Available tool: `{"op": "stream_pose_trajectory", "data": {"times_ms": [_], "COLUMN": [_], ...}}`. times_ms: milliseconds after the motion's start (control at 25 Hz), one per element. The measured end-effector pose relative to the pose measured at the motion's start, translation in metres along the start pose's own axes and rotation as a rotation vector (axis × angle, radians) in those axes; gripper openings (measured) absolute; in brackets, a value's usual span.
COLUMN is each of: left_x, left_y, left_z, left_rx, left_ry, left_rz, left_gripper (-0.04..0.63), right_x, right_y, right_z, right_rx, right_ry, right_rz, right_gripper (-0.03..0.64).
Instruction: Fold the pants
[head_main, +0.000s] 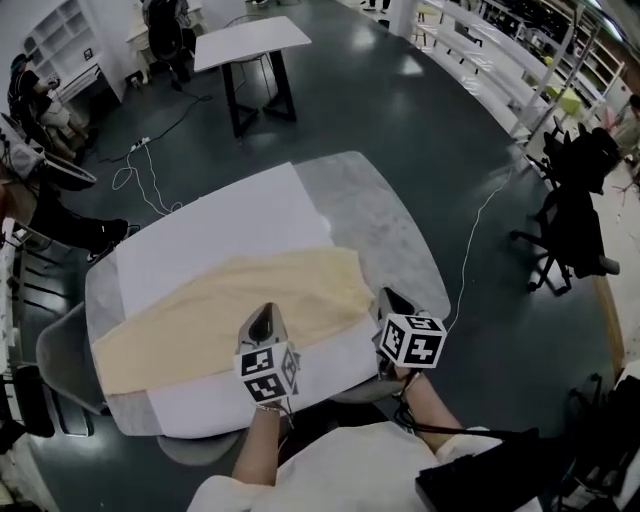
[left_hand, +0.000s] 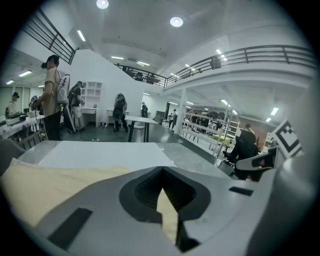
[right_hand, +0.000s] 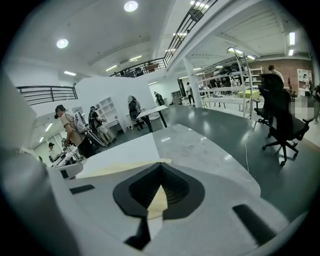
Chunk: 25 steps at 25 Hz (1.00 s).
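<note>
Hovering closed, apparently empty, with soft, light, limp pants (head_main: 200, 310) beneath left tongs (head_main: 262, 314) and their edge beneath right tongs (head_main: 388, 298); likely best pinched along that edge.

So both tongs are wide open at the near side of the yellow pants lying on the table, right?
Not wide open. The left tongs and the right tongs each have their tips shut together, as the left gripper view and the right gripper view show. The rest holds: they are at the near side of the yellow pants lying on the table.
</note>
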<state>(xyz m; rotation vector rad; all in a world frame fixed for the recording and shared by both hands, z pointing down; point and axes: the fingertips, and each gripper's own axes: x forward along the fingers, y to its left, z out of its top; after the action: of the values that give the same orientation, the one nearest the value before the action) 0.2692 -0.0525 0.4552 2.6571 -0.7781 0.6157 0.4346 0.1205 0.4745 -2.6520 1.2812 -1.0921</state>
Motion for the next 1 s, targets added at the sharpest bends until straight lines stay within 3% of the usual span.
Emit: {"op": "stream_pose_trajectory", "data": {"times_ms": [160, 360, 440, 720, 1000], "left_x": [0.021, 0.045, 0.059, 0.088, 0.095], "left_y": [-0.009, -0.023, -0.021, -0.005, -0.007], "left_z": [-0.02, -0.042, -0.055, -0.088, -0.103], "left_rx": [-0.025, -0.001, -0.012, -0.044, -0.038], "left_ry": [0.049, 0.074, 0.086, 0.134, 0.168], "left_rz": [0.016, 0.005, 0.021, 0.1, 0.112], "left_gripper": [0.002, 0.002, 0.002, 0.002, 0.002], "right_x": [0.015, 0.049, 0.07, 0.118, 0.14], "right_y": [-0.019, -0.034, -0.036, -0.049, -0.046], "right_z": [-0.016, -0.042, -0.054, -0.088, -0.096], "right_rx": [-0.004, -0.02, -0.022, -0.062, -0.144], "right_ry": [0.061, 0.133, 0.16, 0.244, 0.277], "right_rz": [0.013, 0.037, 0.065, 0.088, 0.103], "right_gripper": [-0.006, -0.005, 0.066, 0.123, 0.169]}}
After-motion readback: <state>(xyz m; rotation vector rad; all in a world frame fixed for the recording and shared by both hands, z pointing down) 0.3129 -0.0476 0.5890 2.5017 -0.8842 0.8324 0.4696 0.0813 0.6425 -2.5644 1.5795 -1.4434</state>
